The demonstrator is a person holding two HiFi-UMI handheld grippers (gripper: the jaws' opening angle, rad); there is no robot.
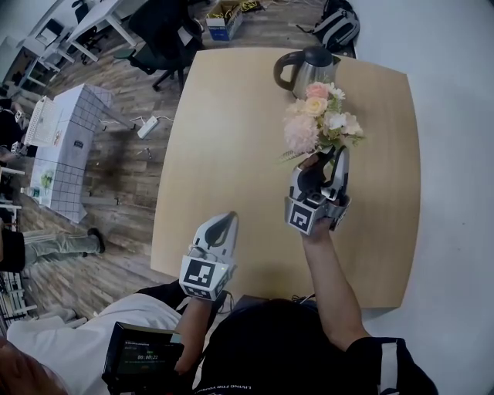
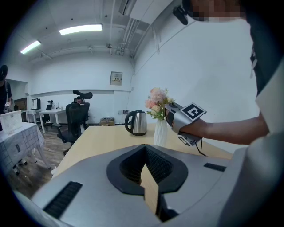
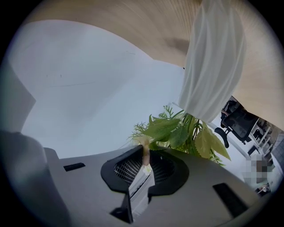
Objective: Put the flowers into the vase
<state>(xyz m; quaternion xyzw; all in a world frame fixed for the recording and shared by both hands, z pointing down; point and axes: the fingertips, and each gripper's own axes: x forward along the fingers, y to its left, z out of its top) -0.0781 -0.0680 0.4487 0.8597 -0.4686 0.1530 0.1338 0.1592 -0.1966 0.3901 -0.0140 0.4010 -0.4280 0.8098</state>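
A bunch of pink, peach and white flowers point(image 1: 318, 117) with green leaves stands over the far right part of the wooden table point(image 1: 231, 139). My right gripper point(image 1: 327, 160) is just below the blooms, shut on a flower stem point(image 3: 145, 153). In the right gripper view the white vase point(image 3: 214, 57) is close in front of the jaws, with the leaves point(image 3: 177, 131) at its mouth. From the left gripper view the flowers point(image 2: 156, 101) rise out of the vase point(image 2: 160, 132). My left gripper point(image 1: 228, 219) hovers at the table's near edge, shut and empty.
A steel kettle point(image 1: 307, 71) with a black handle stands at the table's far edge, just behind the flowers. Office chairs point(image 1: 158, 35), a box point(image 1: 222, 23) and a cloth-covered table point(image 1: 65, 146) stand on the wood floor to the left.
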